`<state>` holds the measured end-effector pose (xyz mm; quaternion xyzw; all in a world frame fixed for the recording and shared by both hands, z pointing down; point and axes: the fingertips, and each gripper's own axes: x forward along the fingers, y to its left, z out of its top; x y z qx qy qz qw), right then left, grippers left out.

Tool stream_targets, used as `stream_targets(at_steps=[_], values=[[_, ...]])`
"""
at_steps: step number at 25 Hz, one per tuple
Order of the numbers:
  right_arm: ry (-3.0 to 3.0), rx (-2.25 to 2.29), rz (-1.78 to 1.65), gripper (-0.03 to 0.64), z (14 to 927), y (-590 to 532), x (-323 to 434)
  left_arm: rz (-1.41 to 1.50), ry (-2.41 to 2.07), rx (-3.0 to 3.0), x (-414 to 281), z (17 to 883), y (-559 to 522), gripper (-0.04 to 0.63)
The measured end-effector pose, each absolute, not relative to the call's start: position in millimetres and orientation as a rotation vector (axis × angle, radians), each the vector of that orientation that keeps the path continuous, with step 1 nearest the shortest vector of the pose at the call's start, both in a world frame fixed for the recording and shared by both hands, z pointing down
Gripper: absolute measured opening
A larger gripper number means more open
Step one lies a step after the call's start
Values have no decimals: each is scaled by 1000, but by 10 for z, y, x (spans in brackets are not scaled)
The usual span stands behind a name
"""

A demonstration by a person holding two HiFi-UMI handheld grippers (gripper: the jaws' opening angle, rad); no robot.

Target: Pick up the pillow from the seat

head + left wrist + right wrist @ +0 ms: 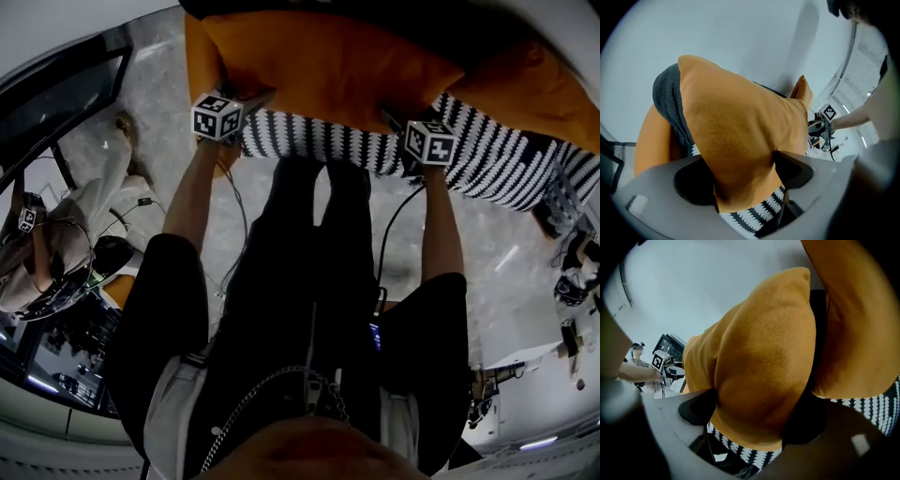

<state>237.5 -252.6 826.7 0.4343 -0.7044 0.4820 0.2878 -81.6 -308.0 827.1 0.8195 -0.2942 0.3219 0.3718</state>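
An orange pillow (pixel 328 66) lies on a seat with a black-and-white patterned cover (pixel 487 159). My left gripper (pixel 251 101) holds the pillow's left end and my right gripper (pixel 398 120) its right end. In the left gripper view the pillow (pixel 740 126) narrows where it is pinched by the left gripper (pixel 745 180), above the patterned cover (pixel 764 211). The right gripper view shows the pillow (pixel 764 366) bulging out of the right gripper (pixel 750 413), whose jaws press its lower edge.
A second orange cushion (pixel 544 84) leans at the seat's right, close beside the pillow (pixel 853 324). Grey fabric (pixel 670 103) sits behind the pillow on the left. A person (pixel 56 244) sits on the floor at the left, beside cables and a dark framed table (pixel 56 84).
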Motion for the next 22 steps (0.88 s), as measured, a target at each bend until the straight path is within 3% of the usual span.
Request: stream_targets(at_steps=[10, 22], values=[[-1871, 1190, 1213, 442, 7093, -2218, 2416, 716, -843, 2139, -710, 7031, -2681, 376], [-2053, 1351, 1021, 426, 5415, -2511, 2471, 478, -1036, 2368, -603, 5091, -3032, 367]])
